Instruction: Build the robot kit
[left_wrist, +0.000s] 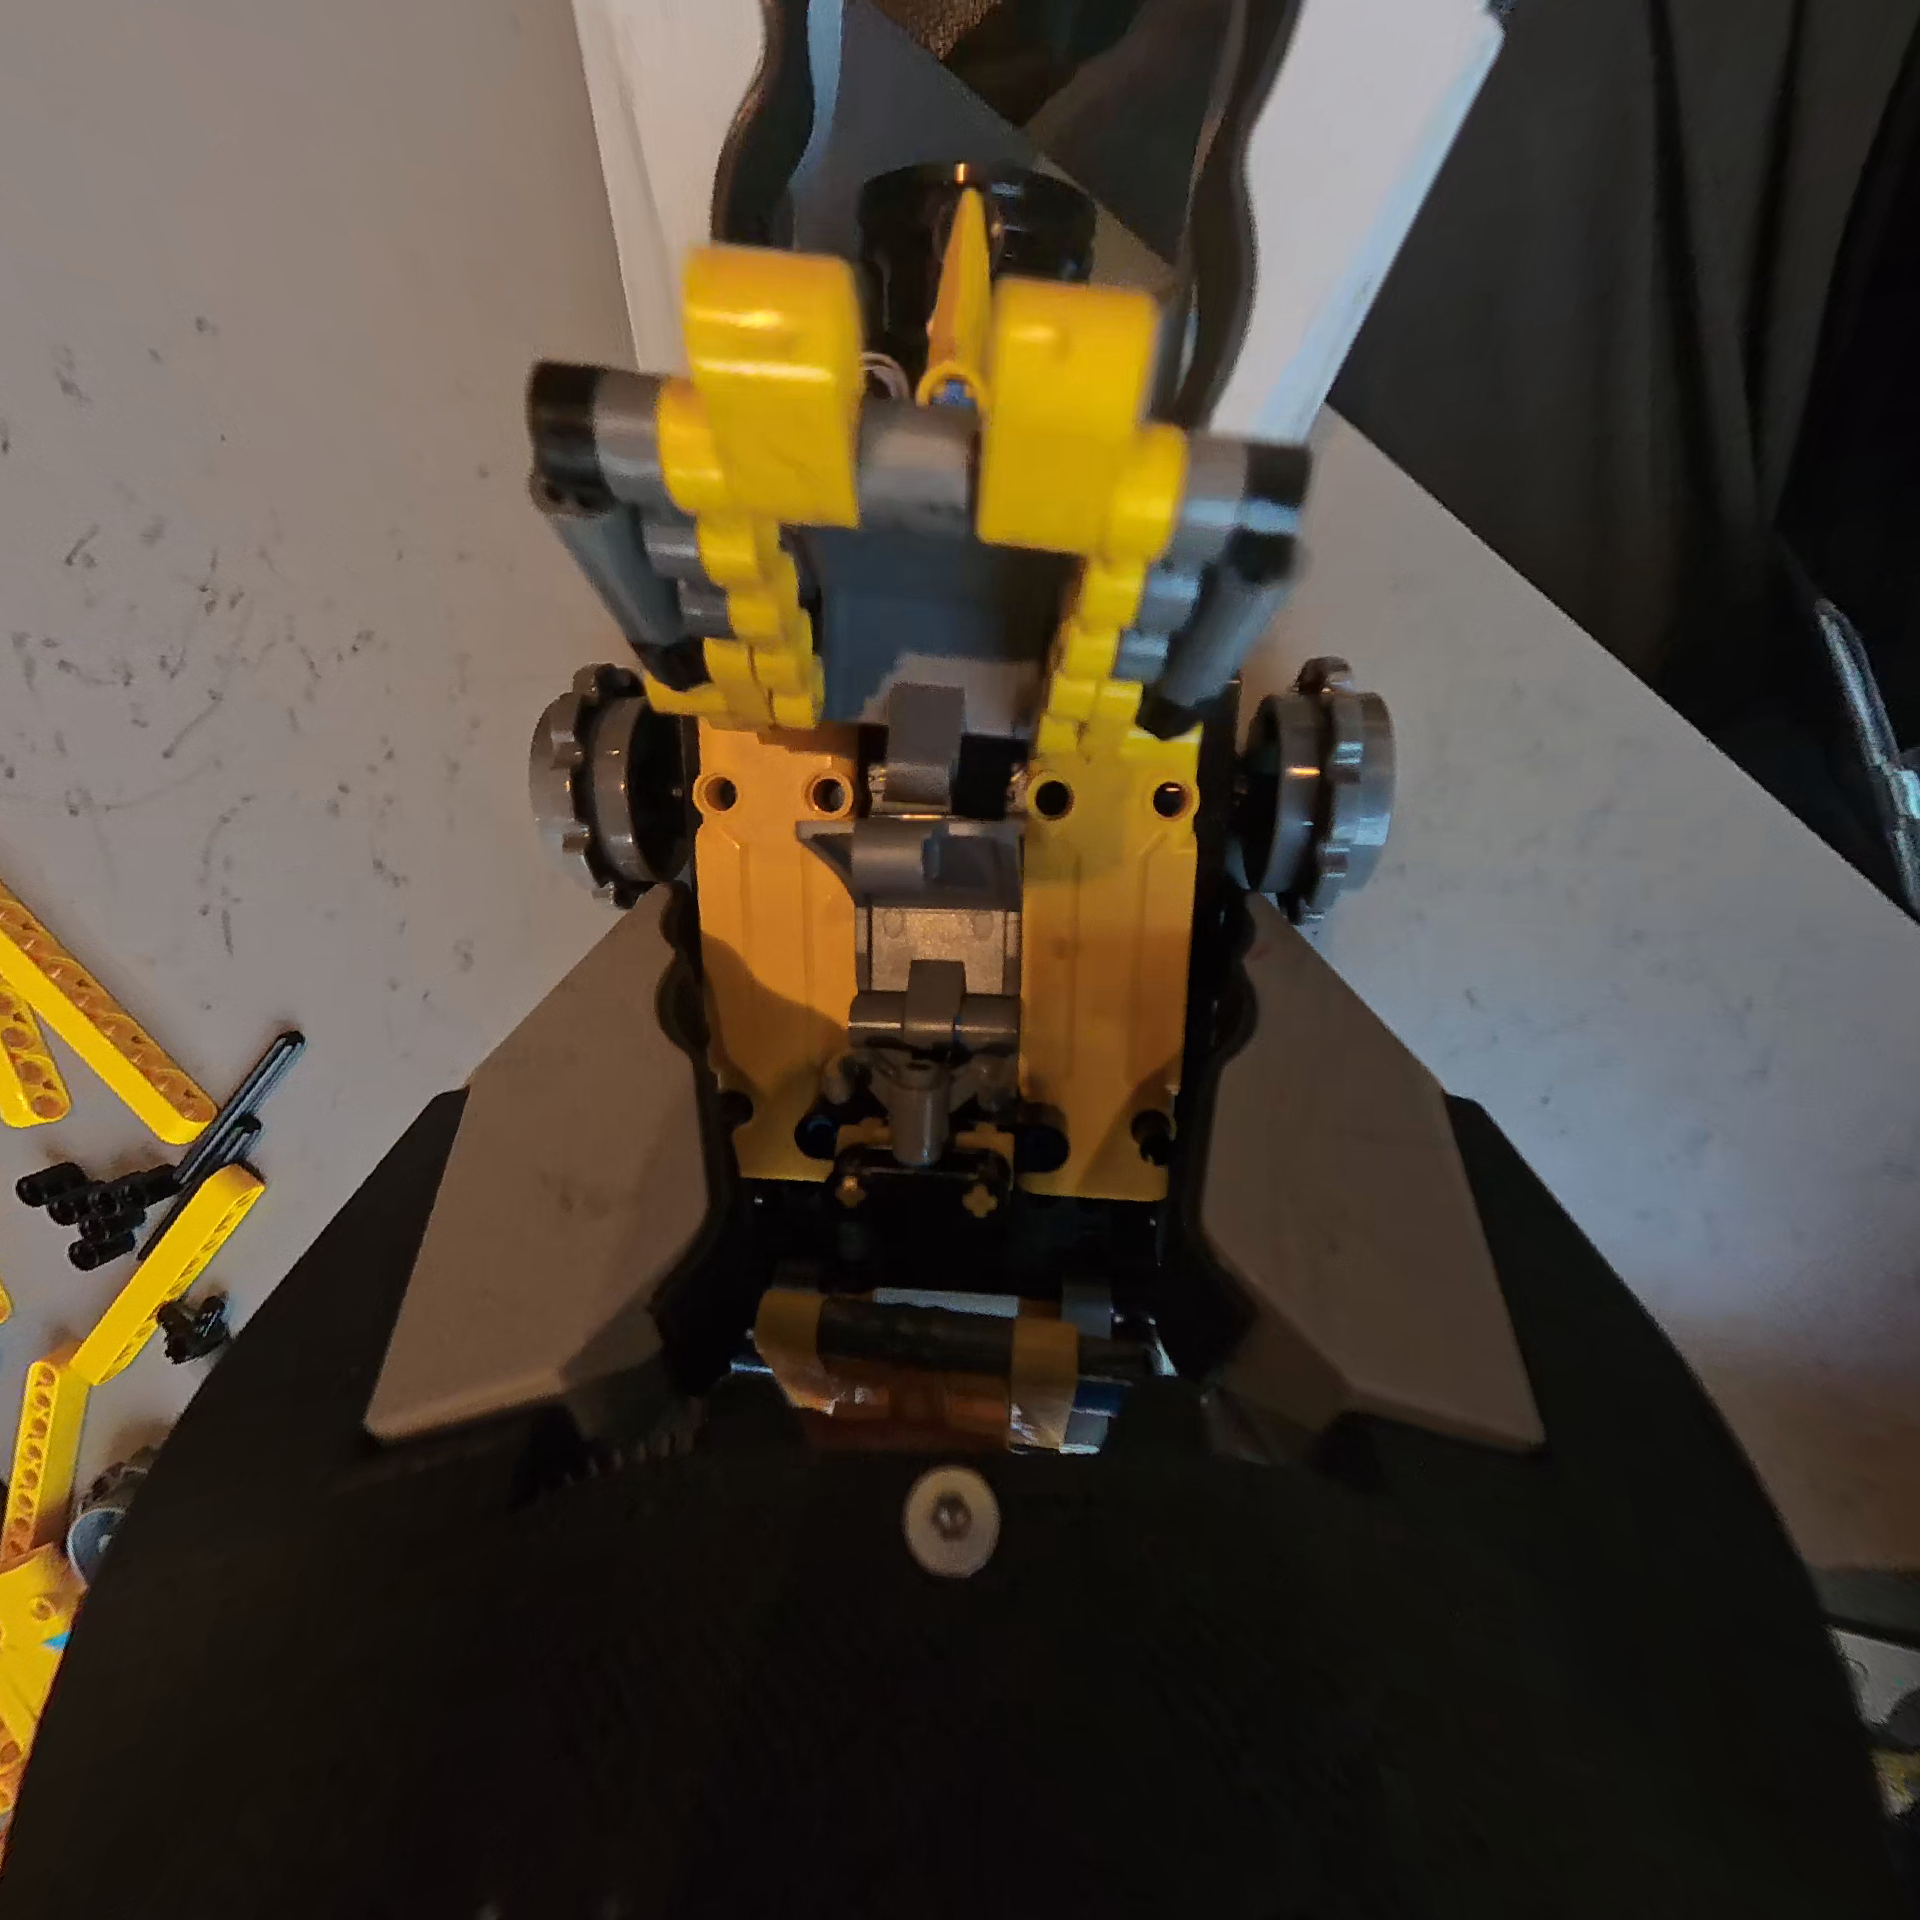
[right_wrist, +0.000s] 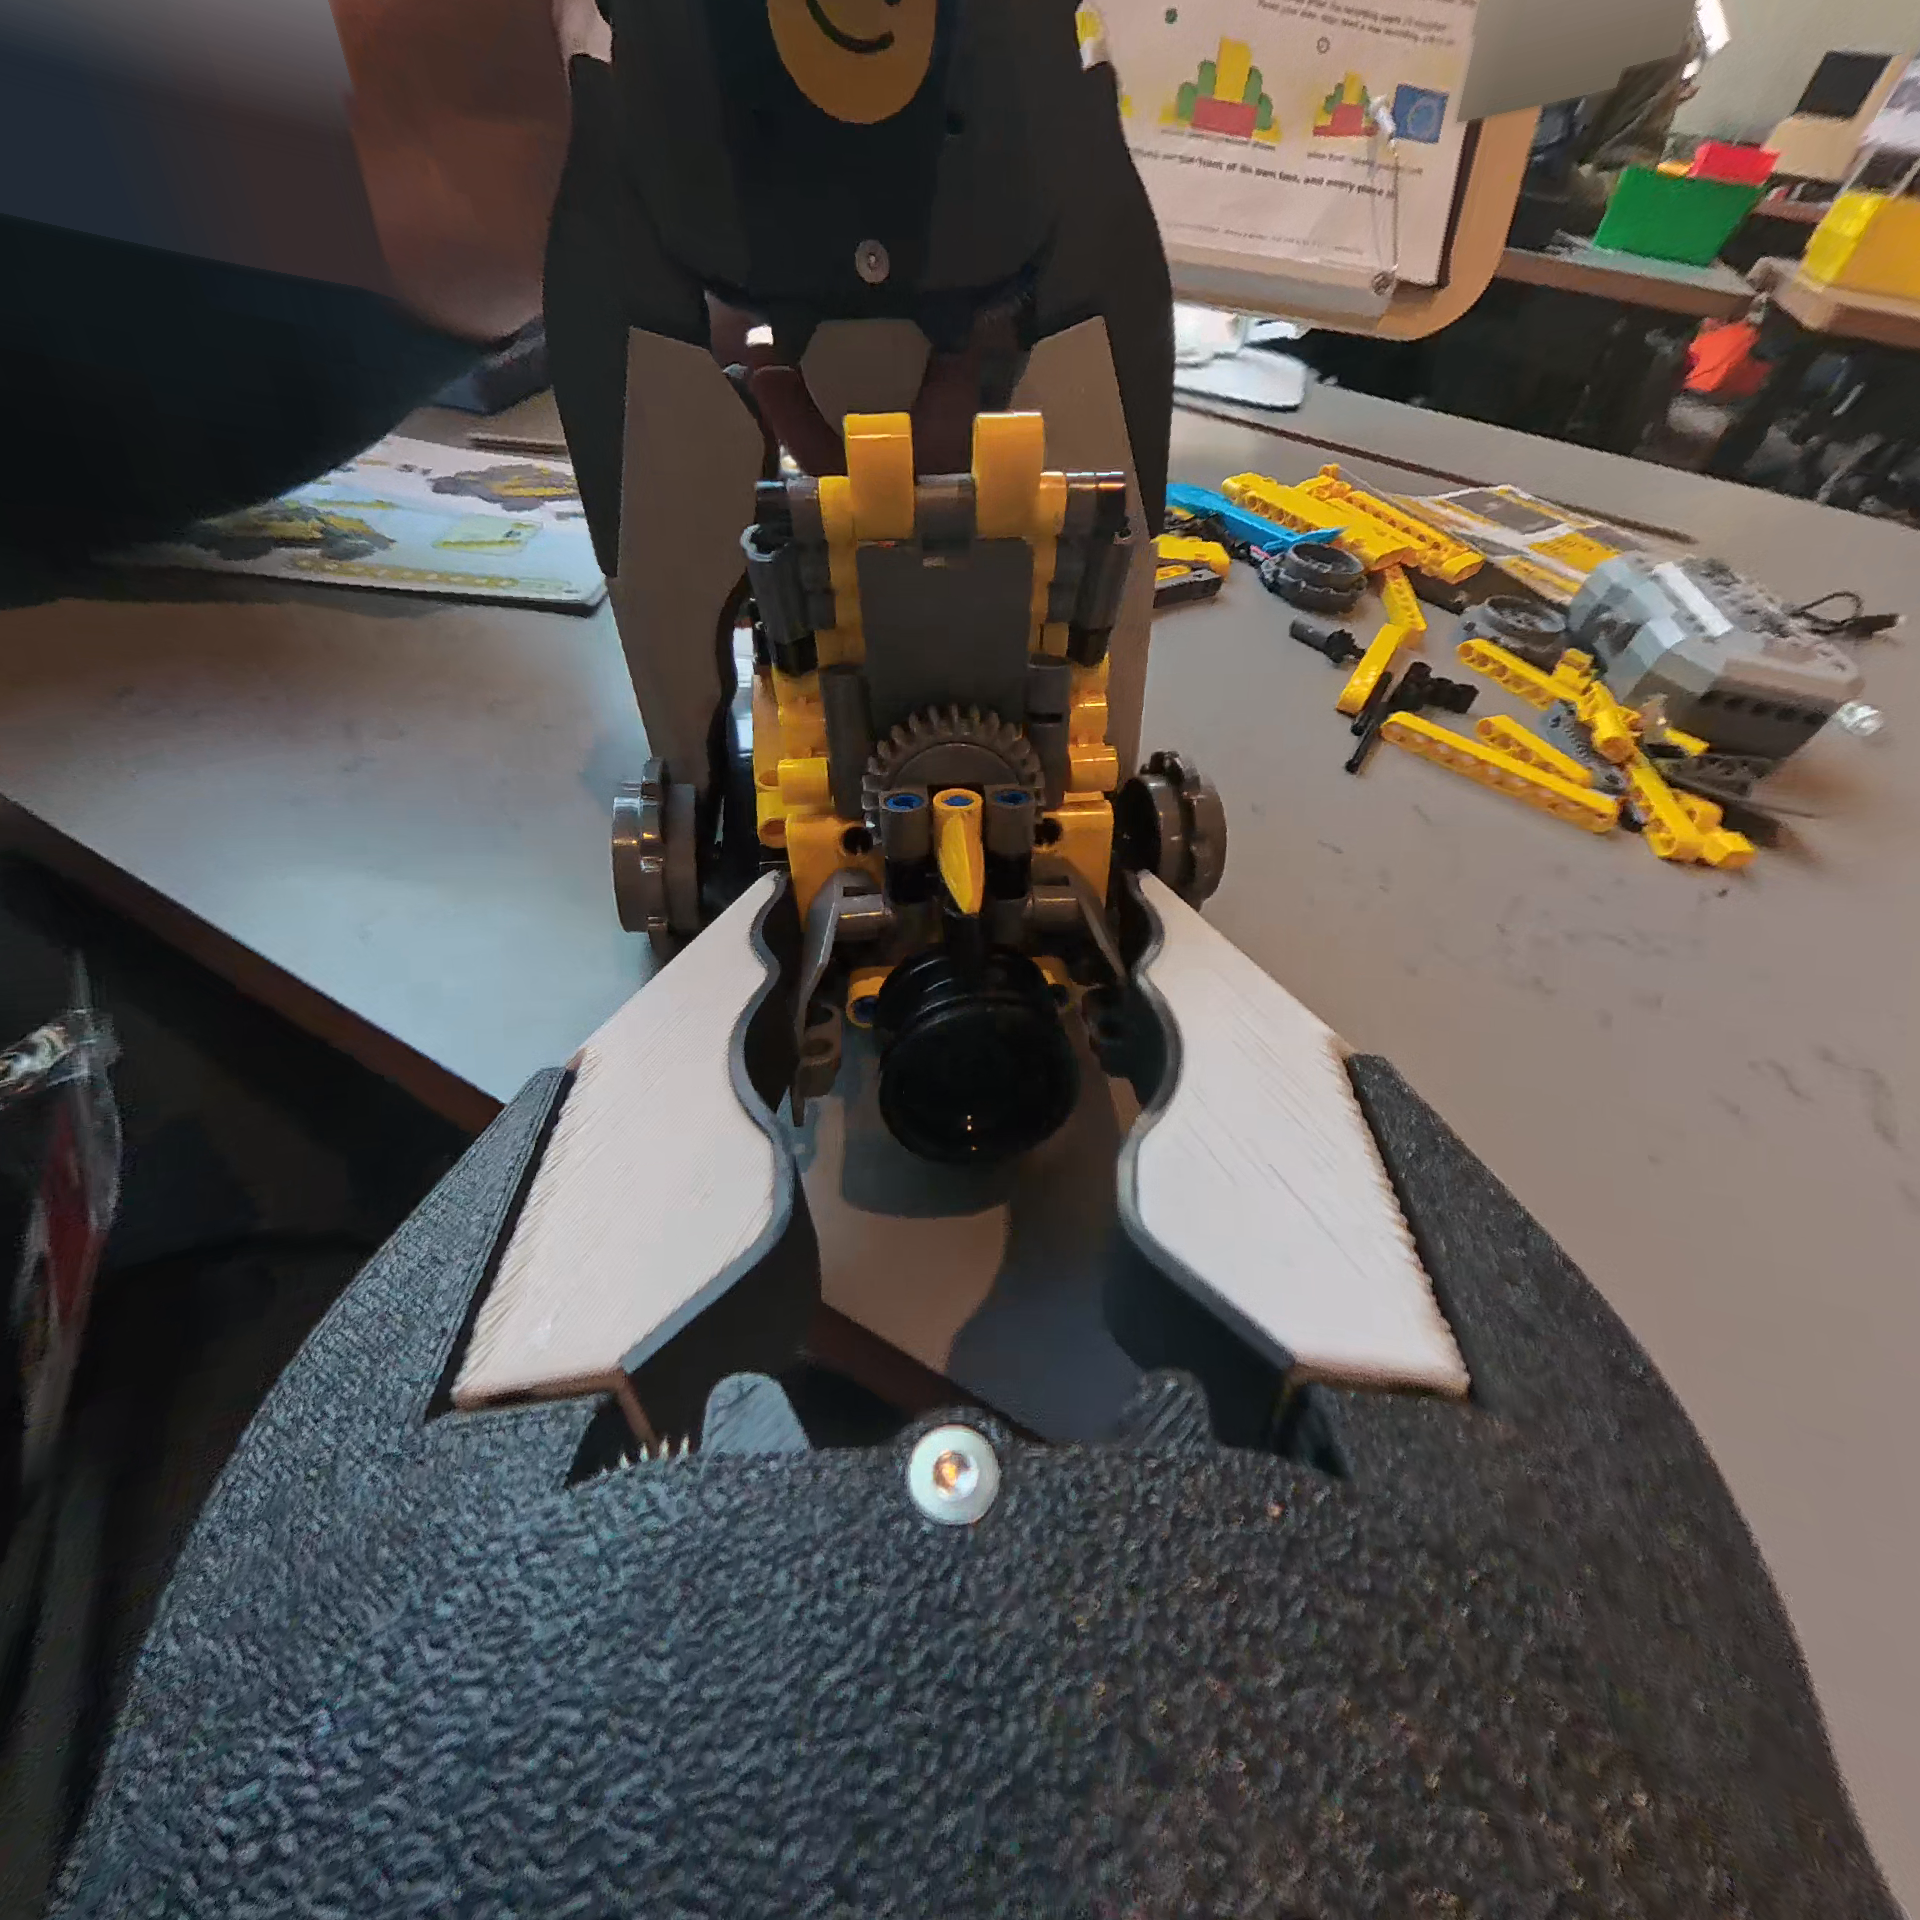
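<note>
- Centrally, I see a yellow and grey brick-built vehicle model (left_wrist: 940, 935) held between my two grippers, just above the pale tabletop (left_wrist: 312, 520).
- My left gripper (left_wrist: 940, 914) is clamped on the model's yellow body; its grey fingers (left_wrist: 561, 1195) press against both sides just behind the dark grey wheel hubs (left_wrist: 592, 779).
- My right gripper (right_wrist: 961, 894) grips the opposite end of the same model, and its white fingers (right_wrist: 665, 1143) close on the part beside the black pulley wheel (right_wrist: 971, 1060).
- From the right wrist view, a grey gear (right_wrist: 951, 764) sits above a small yellow pointed piece (right_wrist: 958, 847), with the left gripper standing behind the model.
- Loose yellow beams (right_wrist: 1496, 769), a blue piece (right_wrist: 1236, 525) and a grey motor block (right_wrist: 1704, 644) lie scattered on the table to the right, well apart from the model.
- An instruction booklet (right_wrist: 395, 530) lies open on the table to the left.
- From the left wrist view, more yellow beams (left_wrist: 94, 1018) and small black pins (left_wrist: 99, 1210) lie near the left edge.
</note>
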